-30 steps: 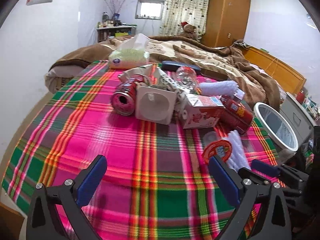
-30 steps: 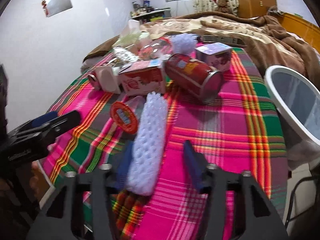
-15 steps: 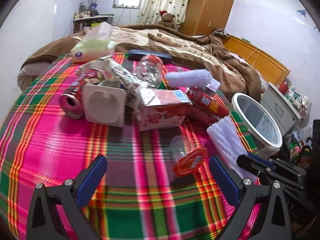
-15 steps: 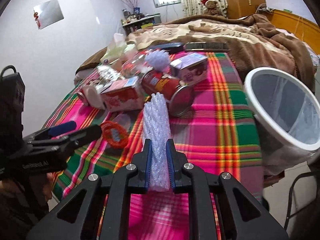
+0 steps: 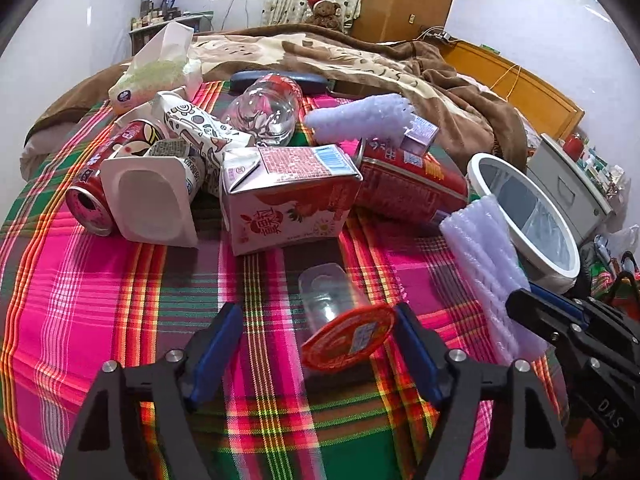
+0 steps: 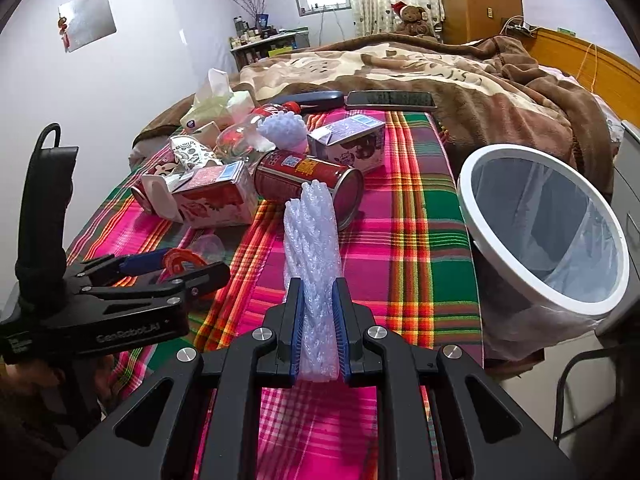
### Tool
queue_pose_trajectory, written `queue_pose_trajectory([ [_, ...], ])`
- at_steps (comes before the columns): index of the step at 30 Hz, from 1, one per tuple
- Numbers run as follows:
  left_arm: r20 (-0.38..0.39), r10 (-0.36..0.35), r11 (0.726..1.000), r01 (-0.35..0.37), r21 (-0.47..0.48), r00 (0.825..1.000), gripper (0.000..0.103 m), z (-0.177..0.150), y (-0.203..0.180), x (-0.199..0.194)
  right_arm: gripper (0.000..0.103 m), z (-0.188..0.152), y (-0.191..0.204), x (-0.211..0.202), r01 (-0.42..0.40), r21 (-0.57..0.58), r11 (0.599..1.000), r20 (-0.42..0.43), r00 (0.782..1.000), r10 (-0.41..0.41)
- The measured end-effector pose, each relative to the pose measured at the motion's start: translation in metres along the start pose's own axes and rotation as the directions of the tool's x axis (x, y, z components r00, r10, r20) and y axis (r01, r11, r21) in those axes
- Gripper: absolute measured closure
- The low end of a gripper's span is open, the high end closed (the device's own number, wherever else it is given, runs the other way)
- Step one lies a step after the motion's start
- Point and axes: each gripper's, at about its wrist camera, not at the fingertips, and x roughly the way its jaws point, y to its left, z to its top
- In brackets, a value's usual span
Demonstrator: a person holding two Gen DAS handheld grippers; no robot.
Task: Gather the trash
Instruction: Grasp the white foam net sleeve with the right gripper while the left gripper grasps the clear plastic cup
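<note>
**Ana:** Both hands have been busy over the last second! Right tongs went from straddling the bubble wrap roll to clenching it, lifting it off the plaid blanket, while the left tongs slid in across the bed towards the little clear cup with the orange lid.

**Ben:** And those left jaws have just been narrowing. The cup lies on its side between them, its lid near the right pad, but I can't see either pad pressing yet, so I'd call them released.

**Ana:** Why hold the roll low at one end?

**Ben:** My guess: the long free end points forward, ready to swing over the white-rimmed bin, which stands just off the bed's right edge, its liner open and tilted toward us.

**Ana:** Count the rest of the pile for me.

**Ben:** Two red cans: one at the left, one on its side behind the carton. Two drink cartons, the strawberry one and a purple one. One white yoghurt tub, one clear bottle, one crumpled patterned wrapper, and a second bubble wrap roll. All well behind the cup.
</note>
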Motion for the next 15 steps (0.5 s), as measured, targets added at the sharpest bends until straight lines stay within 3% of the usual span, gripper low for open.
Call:
queue_pose_trajectory([
  [4, 0.001, 0.006, 1.000, -0.006, -0.014, 1.000, 0.030, 0.001, 0.000, 0.001, 0.088, -0.001, -0.001, 0.001, -0.002, -0.004, 1.000, -0.007, 1.000, 0.002],
  [8, 0.005, 0.053, 0.999, -0.053, 0.002, 0.999, 0.052, 0.001, -0.003, 0.001, 0.088, -0.002, -0.001, 0.002, -0.013, 0.001, 1.000, -0.010, 1.000, 0.013],
  [15, 0.029, 0.039, 0.999, -0.038, -0.018, 0.999, 0.052, -0.003, -0.002, -0.012, 0.088, -0.002, -0.002, 0.000, -0.028, -0.005, 1.000, -0.004, 1.000, 0.028],
])
